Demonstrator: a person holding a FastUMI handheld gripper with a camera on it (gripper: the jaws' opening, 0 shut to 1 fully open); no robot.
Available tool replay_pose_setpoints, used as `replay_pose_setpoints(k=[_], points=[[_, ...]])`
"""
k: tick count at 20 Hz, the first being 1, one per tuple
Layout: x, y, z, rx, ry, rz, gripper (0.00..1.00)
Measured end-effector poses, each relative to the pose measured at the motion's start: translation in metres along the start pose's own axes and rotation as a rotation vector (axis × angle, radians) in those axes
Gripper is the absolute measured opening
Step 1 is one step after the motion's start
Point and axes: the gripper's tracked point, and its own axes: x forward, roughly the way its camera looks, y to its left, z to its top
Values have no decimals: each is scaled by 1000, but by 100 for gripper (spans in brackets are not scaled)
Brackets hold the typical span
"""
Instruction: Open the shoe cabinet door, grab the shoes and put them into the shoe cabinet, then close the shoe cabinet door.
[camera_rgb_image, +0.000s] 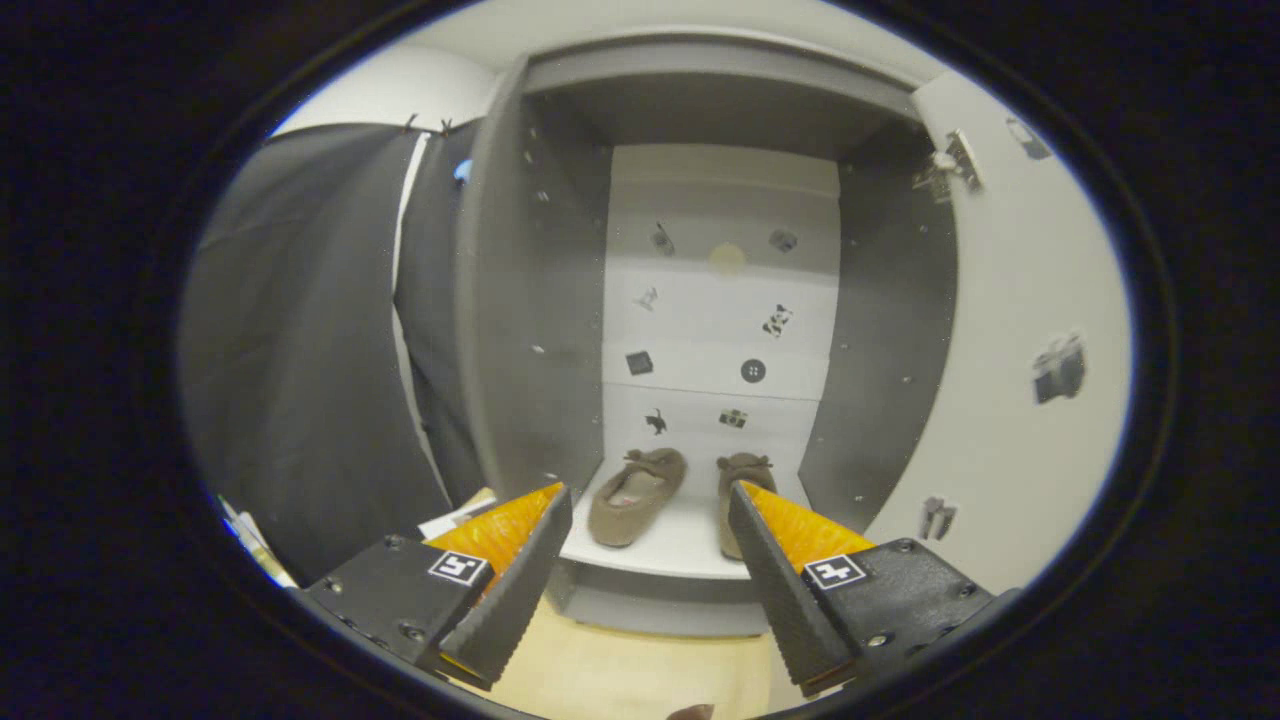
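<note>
Spread wide and holding nothing, the gripper (650, 520) faces the open shoe cabinet (530, 300). Both shoes (637, 495) sit side by side on the bottom shelf (680, 545), just beyond the fingertips. The cabinet door (1020, 330) stands swung out to the right. Loading looks finished, so the closing step seems in hand: the next move likely calls for swinging over to the door's outer edge and pushing it shut without snagging the hinge (950, 160).

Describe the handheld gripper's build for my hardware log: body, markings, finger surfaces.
The gripper has two wedge-shaped fingers that taper toward their tips, with ribbed inner faces. Each sits on a dark, blocky mount fastened by visible screws. Each mount carries a small square black-and-white marker. The fingers stand apart, holding nothing. No cables visible.
</note>
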Motion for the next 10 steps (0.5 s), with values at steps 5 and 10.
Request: replay_pose_setpoints(k=[5, 10], points=[[-115, 15, 28, -66, -54, 21, 100], [-218, 15, 20, -159, -116, 72, 100]])
